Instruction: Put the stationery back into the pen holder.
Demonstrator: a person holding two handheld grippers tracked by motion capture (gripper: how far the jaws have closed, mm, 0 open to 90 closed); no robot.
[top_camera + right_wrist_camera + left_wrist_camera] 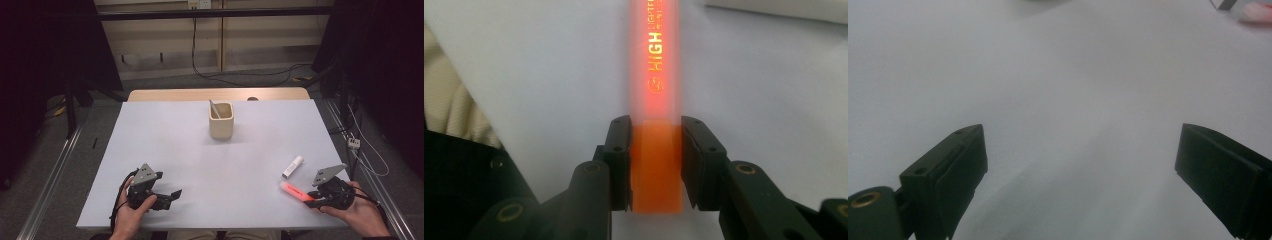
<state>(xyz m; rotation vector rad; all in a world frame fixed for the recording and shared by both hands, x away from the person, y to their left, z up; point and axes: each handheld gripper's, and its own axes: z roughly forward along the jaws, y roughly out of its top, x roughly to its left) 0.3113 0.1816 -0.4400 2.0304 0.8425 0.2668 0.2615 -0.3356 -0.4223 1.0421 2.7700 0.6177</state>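
Observation:
An orange highlighter (295, 192) lies near the table's front right corner. My right gripper (312, 201) is shut on its darker orange cap end. In the right gripper view the jaws press both sides of that cap, and the glowing barrel of the highlighter (656, 75) runs straight away from my right gripper (656, 136). My left gripper (175, 195) rests at the front left, held in a hand and pointing right. Its jaws stand wide apart over bare white table, so my left gripper (1080, 145) is open with nothing between its fingers.
A beige square cup (221, 121) stands at the middle back of the white table (200, 160), with a pale stick (215, 108) leaning inside. A white capped tube (292, 167) lies just beyond the highlighter. The floor around holds cables and rails.

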